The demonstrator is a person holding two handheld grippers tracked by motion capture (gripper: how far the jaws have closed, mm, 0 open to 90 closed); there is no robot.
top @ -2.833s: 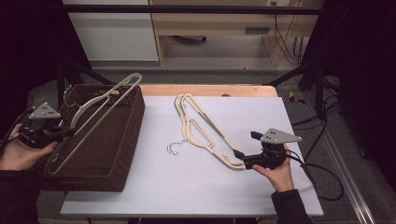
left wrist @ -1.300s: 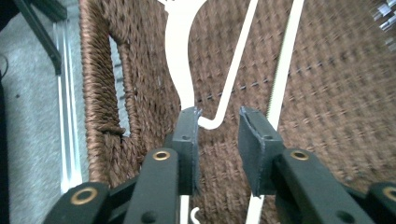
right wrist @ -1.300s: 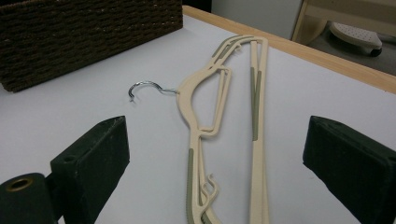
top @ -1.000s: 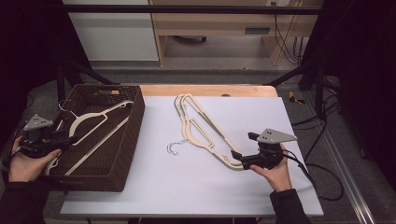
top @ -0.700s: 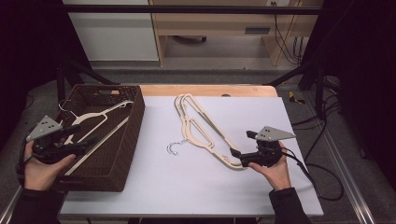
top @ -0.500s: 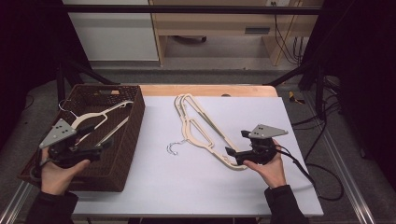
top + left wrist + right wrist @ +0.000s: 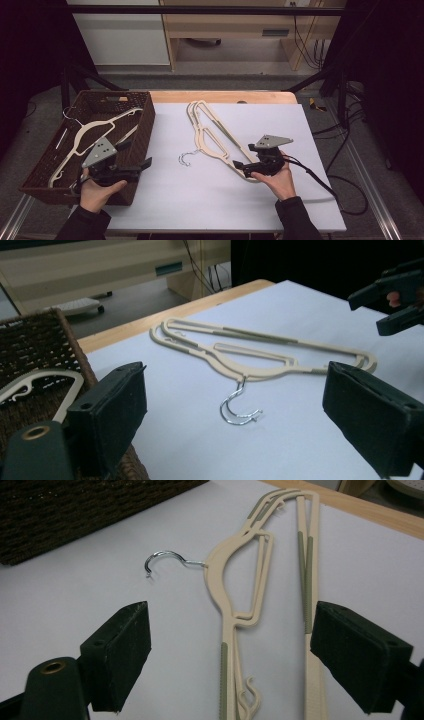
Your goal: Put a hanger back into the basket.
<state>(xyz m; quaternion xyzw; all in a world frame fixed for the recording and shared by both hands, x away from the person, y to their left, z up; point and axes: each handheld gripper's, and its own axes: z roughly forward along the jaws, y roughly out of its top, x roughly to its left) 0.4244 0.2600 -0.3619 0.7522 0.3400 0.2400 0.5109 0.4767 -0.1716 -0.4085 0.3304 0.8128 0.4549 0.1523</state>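
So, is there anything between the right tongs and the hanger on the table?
Nothing visible. The right tongs are open beside the near end of the beige hanger on the white table, and the right gripper view shows the hanger directly between the jaws.

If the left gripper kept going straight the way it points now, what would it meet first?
Probably the metal hook of the beige hangers lying on the white table. The left gripper, jaws open, aims at it across bare tabletop, though how high it rides is unclear.
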